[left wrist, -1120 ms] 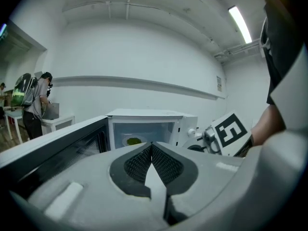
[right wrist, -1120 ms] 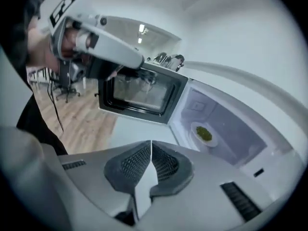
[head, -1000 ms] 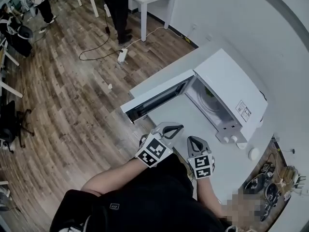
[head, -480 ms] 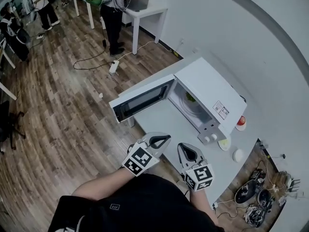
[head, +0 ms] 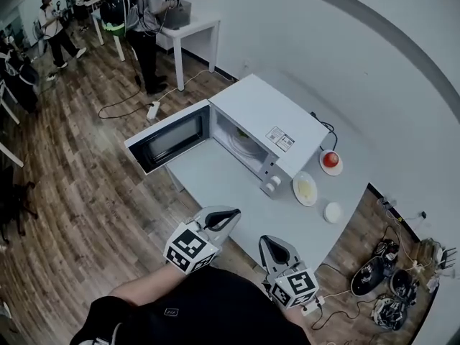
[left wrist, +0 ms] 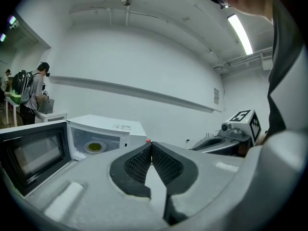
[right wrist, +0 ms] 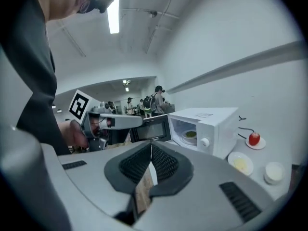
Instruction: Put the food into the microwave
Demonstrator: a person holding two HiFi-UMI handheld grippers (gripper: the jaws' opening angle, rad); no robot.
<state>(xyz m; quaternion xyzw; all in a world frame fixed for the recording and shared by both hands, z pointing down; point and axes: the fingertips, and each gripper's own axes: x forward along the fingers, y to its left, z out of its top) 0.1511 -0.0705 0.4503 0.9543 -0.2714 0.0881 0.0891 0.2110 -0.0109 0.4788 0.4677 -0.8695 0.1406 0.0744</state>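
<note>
Big room with a wood floor [head: 72, 171] and white walls, a few people [head: 136, 13] standing around at the far end. Up close there's a pale counter [head: 215, 182] with a white microwave [head: 262, 113] on it, its door [head: 169, 139] swung wide open.

The plate of green food [left wrist: 95, 147] is sitting inside the microwave, on the floor of the cavity. So the food's in, door's not closed.

Both claws are at the near edge of the counter, well apart from the microwave and pointing roughly toward it. The left claw [head: 233, 212] is clenched tight with nothing in it; its ribbed pads meet at the tip. From its own view the green plate is beyond the tips and off to the left. The right claw [head: 267, 240] is also squeezed shut and empty, and from its view the microwave and green plate are ahead, a bit right of the tips.

Right of the microwave on the counter: a plate of yellow food [head: 305, 189] just beside it, a plate with a red fruit [head: 330, 162] farther back, and a small white round thing [head: 333, 212] nearer. None of those are touching either claw. A pile of cables [head: 388, 286] lies on the floor past the counter's right end.
</note>
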